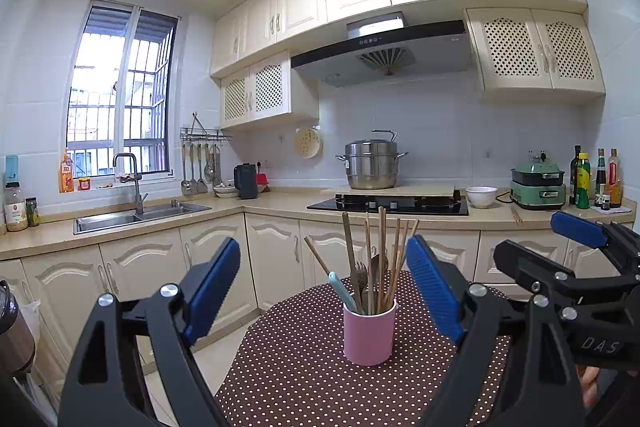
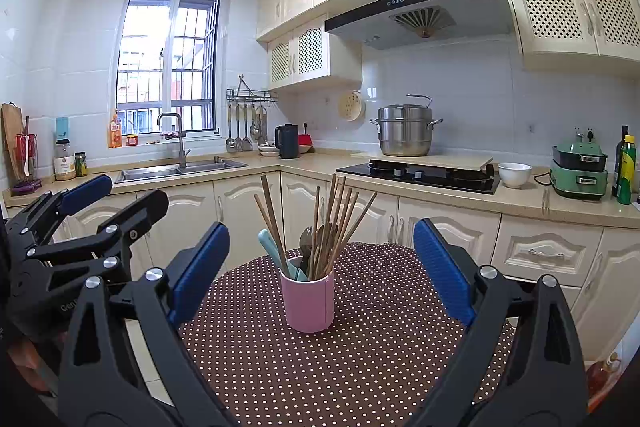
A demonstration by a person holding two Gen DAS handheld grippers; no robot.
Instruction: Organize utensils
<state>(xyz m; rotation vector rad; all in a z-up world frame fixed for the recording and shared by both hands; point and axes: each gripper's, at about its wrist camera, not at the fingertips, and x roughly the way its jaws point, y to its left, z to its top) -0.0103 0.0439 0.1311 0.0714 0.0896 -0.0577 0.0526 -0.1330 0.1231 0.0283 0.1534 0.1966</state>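
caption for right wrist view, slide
Right gripper, jaws open, faces pink cup of chopsticks on dotted tablecloth.

A utensil cup (image 1: 369, 331) stands on the table (image 1: 296, 379), ahead of the left hand-held gripper (image 1: 322, 291) and centred between its fingers; chopsticks (image 1: 382, 255) stand in it. Behind lies the counter (image 1: 280, 205).

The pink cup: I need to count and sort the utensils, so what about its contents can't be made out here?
- Pink cup, both views: its wall hides the utensils' lower ends.
- Chopsticks: overlapping, no reliable count.
- Spoon and fork heads: dark, bunched, number unclear.
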